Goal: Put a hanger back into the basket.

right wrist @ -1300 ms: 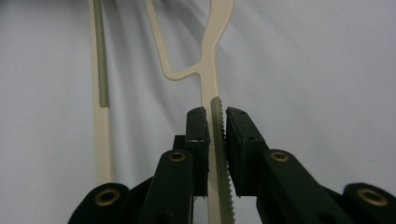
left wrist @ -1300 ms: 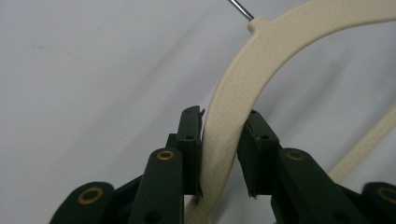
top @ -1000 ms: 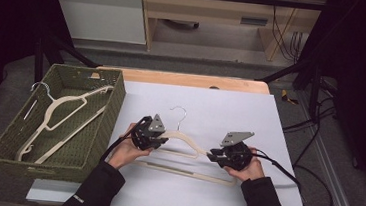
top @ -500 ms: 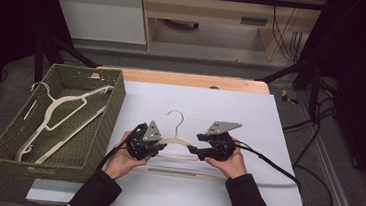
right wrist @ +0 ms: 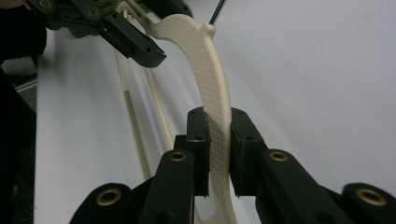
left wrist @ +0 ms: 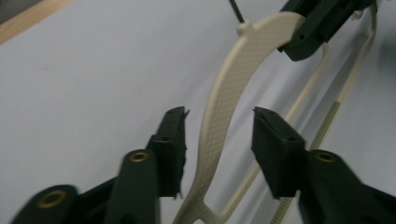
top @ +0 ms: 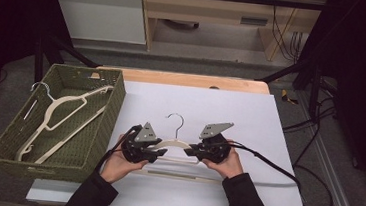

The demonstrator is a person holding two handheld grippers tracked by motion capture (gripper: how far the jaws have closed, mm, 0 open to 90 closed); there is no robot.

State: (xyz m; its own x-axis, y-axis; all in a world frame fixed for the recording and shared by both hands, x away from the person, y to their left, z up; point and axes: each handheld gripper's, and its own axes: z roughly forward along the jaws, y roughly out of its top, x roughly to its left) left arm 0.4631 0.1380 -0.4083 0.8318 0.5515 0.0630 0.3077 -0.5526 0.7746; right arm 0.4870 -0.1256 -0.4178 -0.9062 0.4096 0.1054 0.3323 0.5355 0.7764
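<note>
Two claws work on one cream hanger point(top: 177, 146) in the middle of the white table point(top: 250, 119). Right claw point(right wrist: 218, 140) squeezes its arm tight. Left claw point(left wrist: 218, 135) has just let go, with the hanger between its jaws. Lift slowly, then carry it to the green basket point(top: 11, 153) at nine o'clock.

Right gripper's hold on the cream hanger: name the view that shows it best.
The right gripper view: the right gripper has both pads pressed flat on the cream hanger arm. The high view shows it at the hanger's shoulder, grip hidden. The left gripper view shows its jaw tips on the hanger far off.
</note>
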